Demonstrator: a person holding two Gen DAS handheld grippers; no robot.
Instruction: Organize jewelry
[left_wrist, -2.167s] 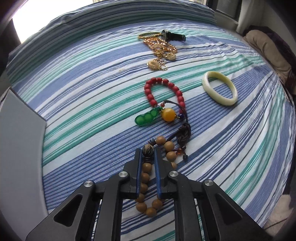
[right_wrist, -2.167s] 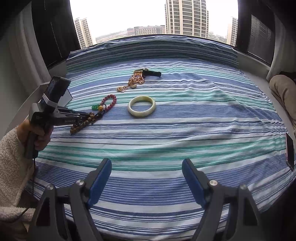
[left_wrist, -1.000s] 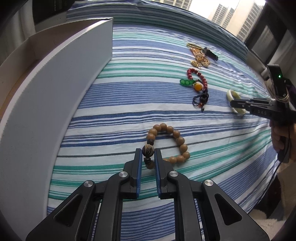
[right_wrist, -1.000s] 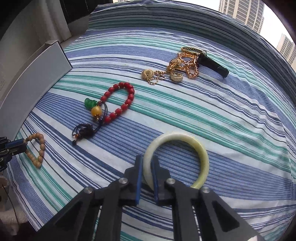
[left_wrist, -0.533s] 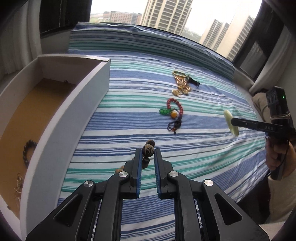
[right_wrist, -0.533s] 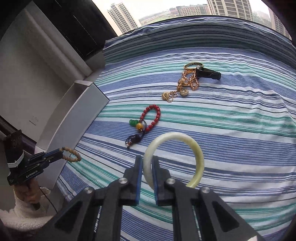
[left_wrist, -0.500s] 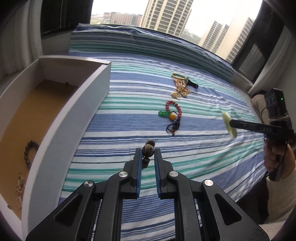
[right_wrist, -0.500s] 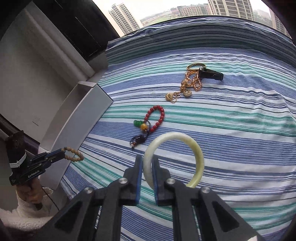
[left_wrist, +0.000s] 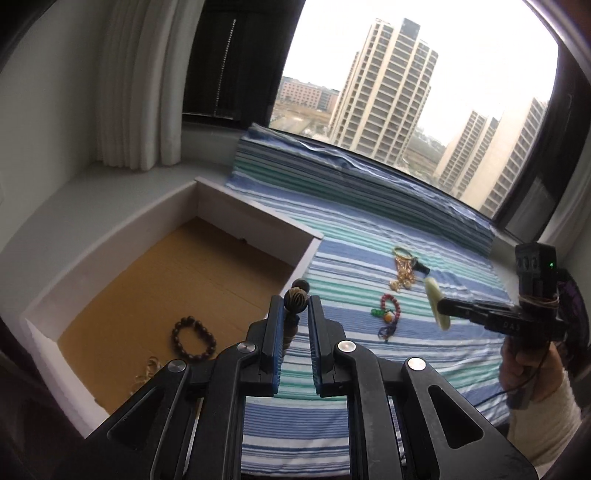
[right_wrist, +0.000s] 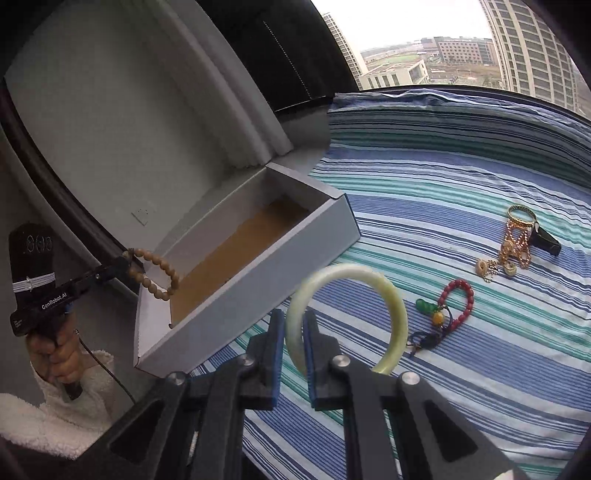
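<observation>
My left gripper (left_wrist: 295, 306) is shut on the wooden bead bracelet (left_wrist: 295, 298), pinching it at its carved bead, in the air by the near right corner of the open white box (left_wrist: 258, 218). In the right wrist view that bracelet (right_wrist: 159, 275) dangles from the left gripper (right_wrist: 127, 258) just left of the box (right_wrist: 258, 291). My right gripper (right_wrist: 294, 325) is shut on the pale jade bangle (right_wrist: 347, 270), held upright above the striped bedspread. The left wrist view shows the bangle (left_wrist: 431, 291) edge-on in the right gripper (left_wrist: 441, 308).
A dark bead bracelet (left_wrist: 193, 338) and a pale chain lie on the box's brown floor. On the bedspread (right_wrist: 480, 369) lie a red bead bracelet with green and amber charms (right_wrist: 458, 302), gold chains (right_wrist: 517, 243) and a black item (right_wrist: 546, 240). Windows stand behind.
Both grippers have risen off the bed with their pieces. The left has swung over toward the box, whose inside now shows. The right has turned left toward the box.
</observation>
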